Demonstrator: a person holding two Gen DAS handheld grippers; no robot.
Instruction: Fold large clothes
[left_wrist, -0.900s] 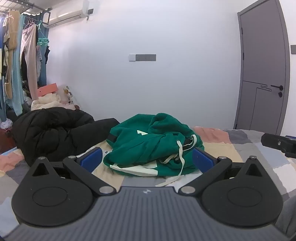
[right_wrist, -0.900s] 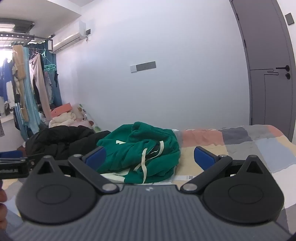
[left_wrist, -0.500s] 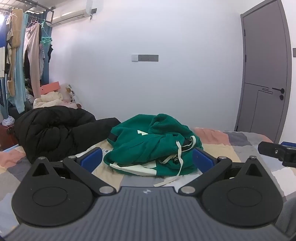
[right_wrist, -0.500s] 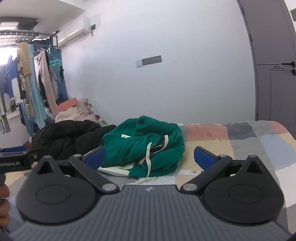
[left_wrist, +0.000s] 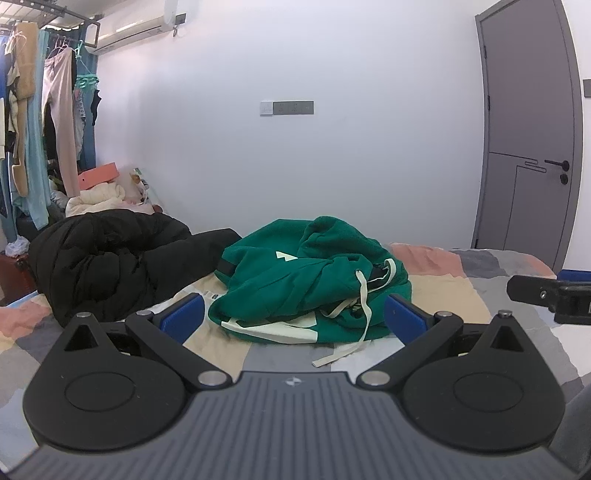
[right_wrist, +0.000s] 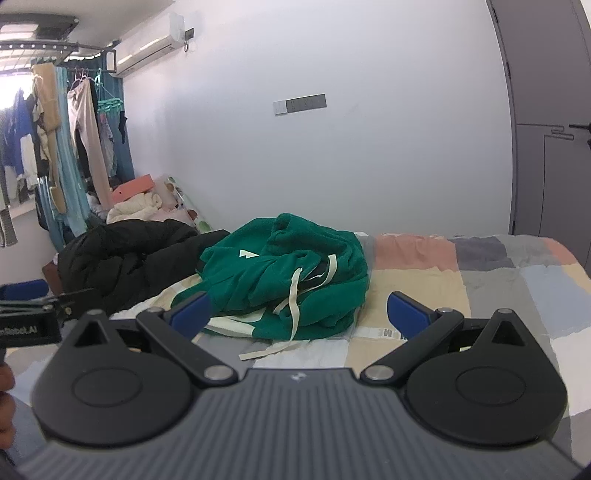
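Green hoodie (left_wrist: 310, 284) bunched mid-frame on the bed (left_wrist: 461, 291), unfolded. I've got left gripper (left_wrist: 293, 317) and right gripper (right_wrist: 299, 312) spread wide, empty, framing it for a first grab.

Both grippers (left_wrist: 293, 317) (right_wrist: 299, 314) wide open

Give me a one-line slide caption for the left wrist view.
Open left gripper faces a crumpled green hoodie on the patchwork bed, black jacket beside it.
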